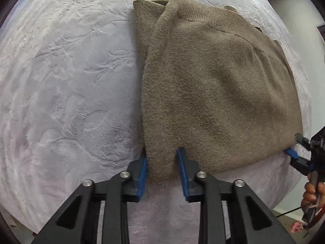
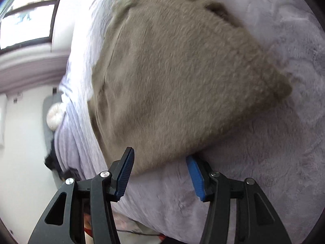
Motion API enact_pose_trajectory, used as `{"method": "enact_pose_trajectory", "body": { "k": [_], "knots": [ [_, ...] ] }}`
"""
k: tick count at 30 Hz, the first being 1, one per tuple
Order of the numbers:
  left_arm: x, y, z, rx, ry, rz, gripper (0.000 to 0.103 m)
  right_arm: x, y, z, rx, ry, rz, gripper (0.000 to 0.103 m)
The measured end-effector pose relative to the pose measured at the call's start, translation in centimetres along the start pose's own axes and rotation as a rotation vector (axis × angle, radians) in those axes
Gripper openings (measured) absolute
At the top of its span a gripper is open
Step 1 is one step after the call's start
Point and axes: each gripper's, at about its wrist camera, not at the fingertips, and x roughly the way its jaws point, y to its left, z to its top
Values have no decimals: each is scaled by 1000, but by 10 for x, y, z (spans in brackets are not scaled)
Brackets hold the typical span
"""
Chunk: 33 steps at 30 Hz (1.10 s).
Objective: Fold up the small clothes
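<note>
A tan knitted sweater point(image 1: 213, 81) lies folded on a pale lilac blanket point(image 1: 71, 91), its ribbed hem at the far end. My left gripper point(image 1: 162, 158) is open, its blue pads on either side of the sweater's near left corner. My right gripper point(image 2: 160, 158) is open too, its pads astride the sweater's near right edge point(image 2: 172, 81). The right gripper also shows at the right edge of the left wrist view point(image 1: 292, 152), touching the sweater's corner.
The blanket point(image 2: 274, 142) covers a bed and drops off at its left edge in the right wrist view. A window point(image 2: 26, 20) and white wall lie beyond. A round white object point(image 2: 54, 118) sits by the bed. A hand point(image 1: 312, 193) holds the right gripper.
</note>
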Motion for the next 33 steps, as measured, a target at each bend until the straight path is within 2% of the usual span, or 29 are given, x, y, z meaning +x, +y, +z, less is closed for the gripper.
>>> {"method": "enact_pose_trajectory", "body": {
  "k": [1, 2, 4, 6, 8, 11, 15, 19, 20, 21, 22, 23, 24, 26, 31, 33],
  "knots": [
    [-1, 1, -2, 3, -4, 4, 13, -2, 0, 3, 17, -17, 15, 14],
    [-3, 4, -5, 2, -10, 3, 13, -4, 2, 5, 15, -24, 3, 8],
    [-4, 15, -17, -5, -19, 9, 13, -8, 9, 6, -46, -22, -31, 8],
    [4, 23, -29, -8, -4, 33, 13, -6, 10, 3, -120, -4, -110, 8],
    [7, 26, -36, -17, -6, 35, 14, -2, 1, 2, -118, 10, -156, 8],
    [-1, 22, -44, -25, -24, 79, 14, -7, -5, 5, -100, 11, -154, 8],
    [-10, 9, -63, -14, -3, 201, 14, -19, 2, 1, -143, 34, -189, 10],
    [-19, 5, -81, -30, 5, 224, 14, -31, 11, -11, -192, 51, -227, 10],
    [-21, 2, -87, -36, 8, 220, 18, -34, 13, -15, -202, 51, -235, 10],
    [-25, 0, -92, -39, 7, 220, 45, -38, 15, -19, -211, 50, -238, 10],
    [-30, 0, -97, -40, -5, 221, 78, -40, 20, -22, -215, 48, -241, 10],
    [-35, -3, -101, -40, -24, 225, 89, -43, 22, -26, -220, 46, -245, 10],
    [-42, -7, -107, -32, -46, 225, 92, -45, 24, -29, -223, 45, -249, 10],
    [-47, -12, -113, -20, -44, 218, 92, -49, 27, -36, -225, 40, -251, 10],
    [-65, -27, -134, 36, -41, 266, 92, -53, 37, -54, -249, 50, -261, 10],
    [-72, -35, -139, 63, -39, 256, 92, -48, 46, -60, -276, 59, -278, 10]
  ]
}}
